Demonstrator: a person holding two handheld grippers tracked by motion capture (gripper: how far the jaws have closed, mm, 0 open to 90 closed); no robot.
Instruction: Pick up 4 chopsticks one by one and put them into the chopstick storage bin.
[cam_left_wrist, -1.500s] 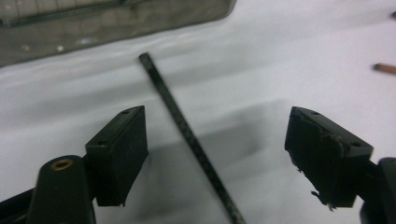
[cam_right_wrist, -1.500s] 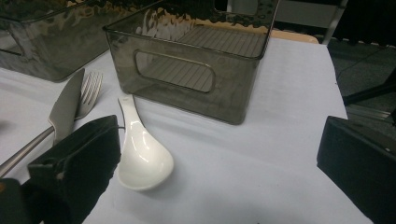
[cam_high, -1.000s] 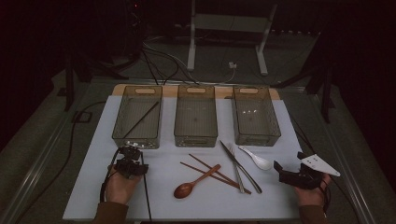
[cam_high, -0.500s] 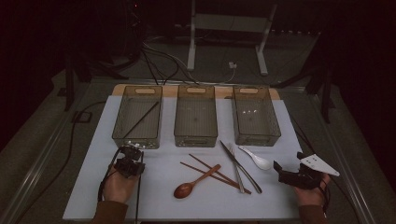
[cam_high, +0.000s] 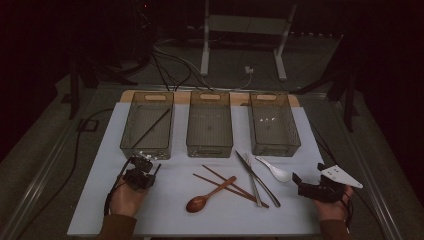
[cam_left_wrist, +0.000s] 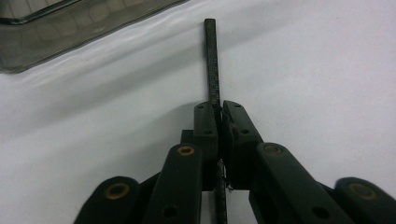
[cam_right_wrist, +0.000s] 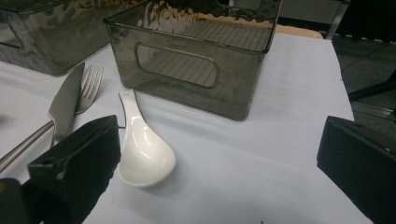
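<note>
Now the black chopstick clenched between the left gripper jaws, tip protruding ahead; right gripper released.

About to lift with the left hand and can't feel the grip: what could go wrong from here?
1. The left gripper pinches the black chopstick with only its jaw tips, so the thin stick may pivot or slip when lifted.
2. The left bin sits close ahead; the stick's free end could strike its near wall.
3. The right gripper, jaws open, is near the white spoon and might nudge it.

Matt black chopstick; glossy white spoon.
</note>
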